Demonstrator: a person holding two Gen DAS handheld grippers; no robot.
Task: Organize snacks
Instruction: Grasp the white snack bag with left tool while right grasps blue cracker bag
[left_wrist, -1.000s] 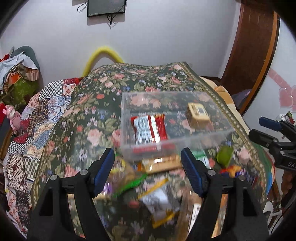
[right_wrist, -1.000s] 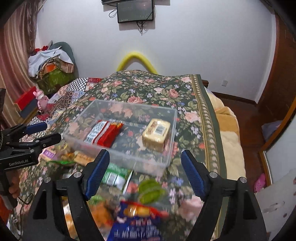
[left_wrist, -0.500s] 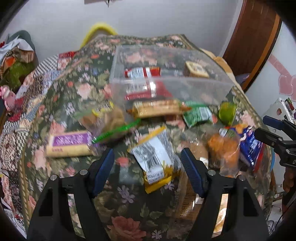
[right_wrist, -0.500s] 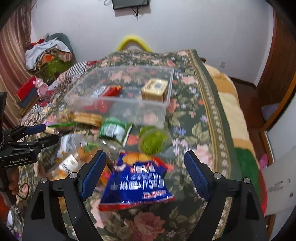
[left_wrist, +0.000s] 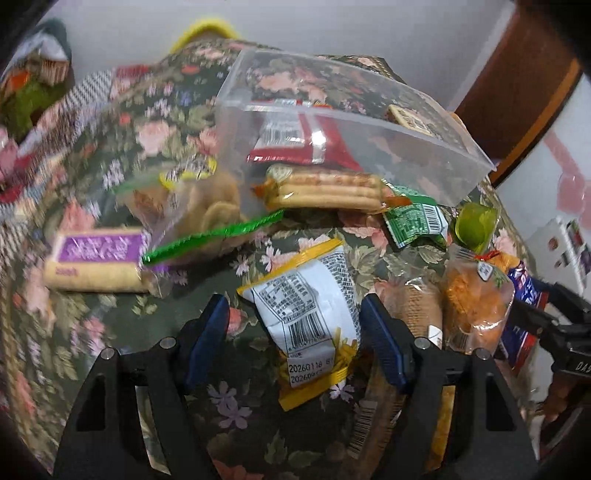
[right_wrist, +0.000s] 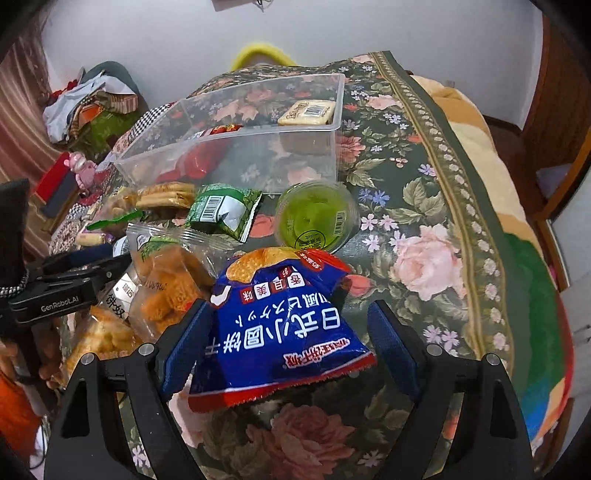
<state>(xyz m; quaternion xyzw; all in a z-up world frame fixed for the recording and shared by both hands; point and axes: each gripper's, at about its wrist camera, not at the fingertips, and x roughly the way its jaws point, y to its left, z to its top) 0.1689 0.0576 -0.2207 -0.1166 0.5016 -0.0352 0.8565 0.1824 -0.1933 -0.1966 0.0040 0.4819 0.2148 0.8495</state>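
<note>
A clear plastic box (left_wrist: 351, 122) (right_wrist: 258, 140) sits on the floral bedspread and holds a red packet (left_wrist: 295, 144) and a gold-wrapped block (right_wrist: 308, 112). Loose snacks lie in front of it. My left gripper (left_wrist: 295, 339) is open, its jaws either side of a yellow-and-white packet (left_wrist: 310, 314). My right gripper (right_wrist: 288, 343) is open around a blue cracker bag (right_wrist: 277, 332). Neither is closed on its packet.
In front of the box lie a biscuit roll (left_wrist: 325, 188), a green packet (right_wrist: 221, 210), a green jelly cup (right_wrist: 316, 218), an orange crisp bag (right_wrist: 166, 284), a purple biscuit pack (left_wrist: 96, 262) and a clear cookie bag (left_wrist: 199, 214). The bed edge (right_wrist: 517, 258) falls off at right.
Both grippers have dropped and tilted down from the box towards the loose snacks. The yellow-and-white packet now lies between the left jaws, the blue bag between the right jaws.
</note>
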